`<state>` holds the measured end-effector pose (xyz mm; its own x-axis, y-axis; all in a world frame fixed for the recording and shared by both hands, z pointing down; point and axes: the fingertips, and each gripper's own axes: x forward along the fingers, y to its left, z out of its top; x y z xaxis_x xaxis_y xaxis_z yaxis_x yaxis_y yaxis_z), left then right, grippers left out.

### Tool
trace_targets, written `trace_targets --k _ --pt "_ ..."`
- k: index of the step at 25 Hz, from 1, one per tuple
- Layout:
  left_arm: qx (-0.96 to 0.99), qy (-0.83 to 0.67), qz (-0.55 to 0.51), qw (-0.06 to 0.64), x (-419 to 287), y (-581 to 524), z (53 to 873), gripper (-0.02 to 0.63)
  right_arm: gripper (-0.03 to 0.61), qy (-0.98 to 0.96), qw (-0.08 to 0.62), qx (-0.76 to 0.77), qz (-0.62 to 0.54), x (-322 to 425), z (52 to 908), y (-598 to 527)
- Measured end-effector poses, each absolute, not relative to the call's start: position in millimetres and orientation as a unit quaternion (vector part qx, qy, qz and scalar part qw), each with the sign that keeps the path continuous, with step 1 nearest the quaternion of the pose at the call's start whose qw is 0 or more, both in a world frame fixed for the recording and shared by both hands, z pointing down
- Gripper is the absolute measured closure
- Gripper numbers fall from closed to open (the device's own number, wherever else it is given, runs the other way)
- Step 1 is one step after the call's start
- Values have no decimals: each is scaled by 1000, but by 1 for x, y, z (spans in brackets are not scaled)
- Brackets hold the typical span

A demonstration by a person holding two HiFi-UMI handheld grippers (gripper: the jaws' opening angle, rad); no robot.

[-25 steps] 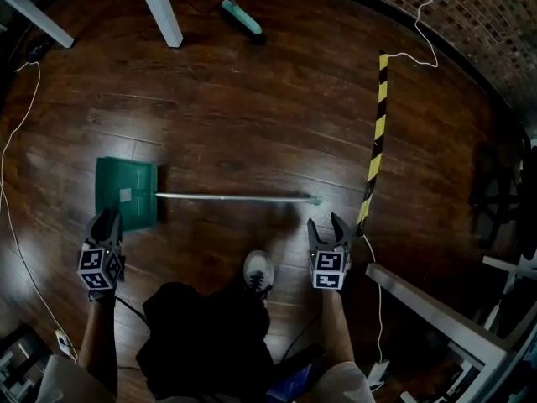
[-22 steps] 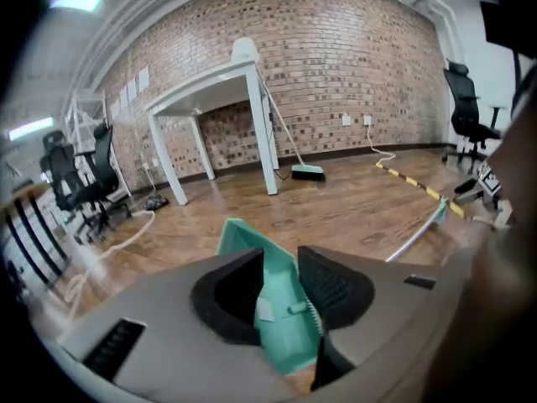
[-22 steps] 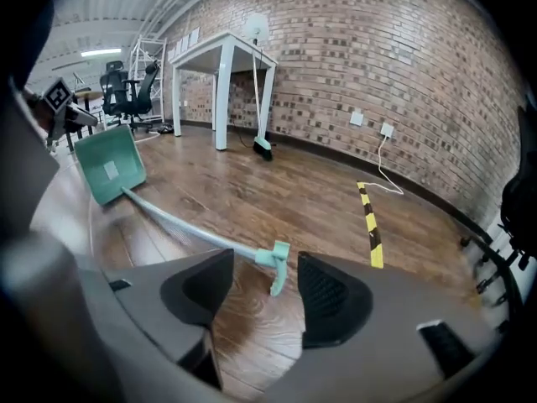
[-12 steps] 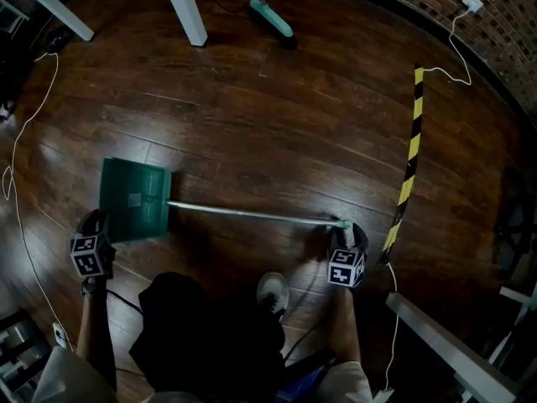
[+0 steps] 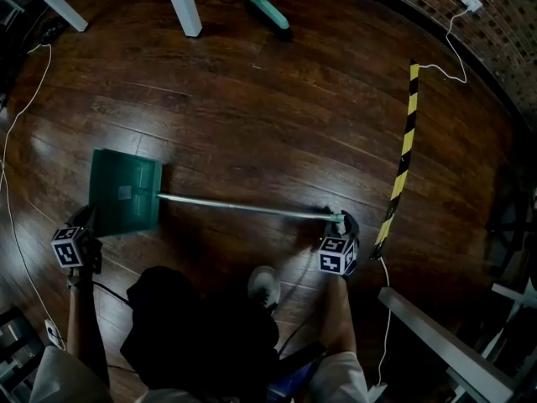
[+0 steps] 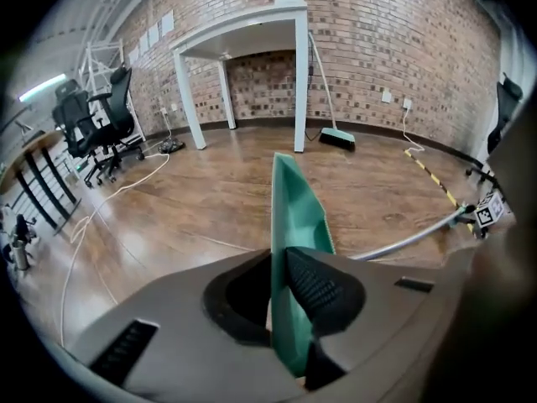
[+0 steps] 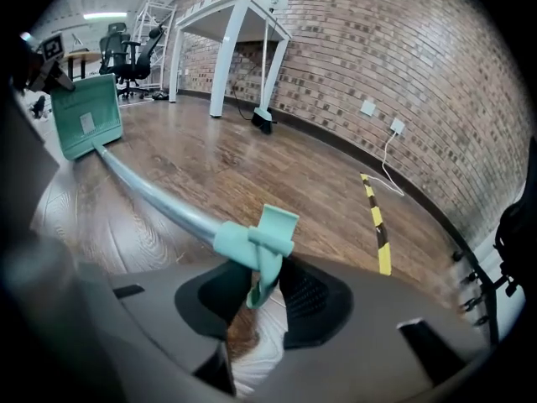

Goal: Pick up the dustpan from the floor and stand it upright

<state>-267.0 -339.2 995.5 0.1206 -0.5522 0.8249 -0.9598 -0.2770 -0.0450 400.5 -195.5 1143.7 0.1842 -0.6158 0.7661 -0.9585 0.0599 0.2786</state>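
Left gripper [image 6: 281, 269] has just pinched shut on the dustpan [image 5: 124, 191] rim. The right gripper [image 7: 262, 285] has dropped and closed on the handle [image 5: 243, 209] tip. The pan's flat on the floor [image 5: 277, 116], so I reckon the lift's next.

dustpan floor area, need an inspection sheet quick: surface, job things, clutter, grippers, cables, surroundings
surface: dark glossy wood floor.
job's things: green dustpan lying flat, its metal handle stretched along the floor to the right.
clutter: green broom head near a white table leg; yellow-black striped tape on the floor.
grippers: left gripper shut on the dustpan's edge; right gripper shut on the handle's green end tab; both sets of jaws have just been closing.
cables: white cable looping at the left; another cable running to a wall socket.
surroundings: brick wall, office chairs, white beam at lower right.
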Motion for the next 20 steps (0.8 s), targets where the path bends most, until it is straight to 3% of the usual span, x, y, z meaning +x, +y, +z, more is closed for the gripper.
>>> trace_targets --k 5,12,20 --pt "718 -517 353 304 -249 -337 1002 578 476 -576 400 694 162 430 1078 -180" --pt "753 -466 286 366 -206 -337 1037 558 492 -523 358 773 16 473 874 -182" --pt "772 -421 190 437 -168 -349 1093 534 495 -525 305 777 -167 413 686 -211"
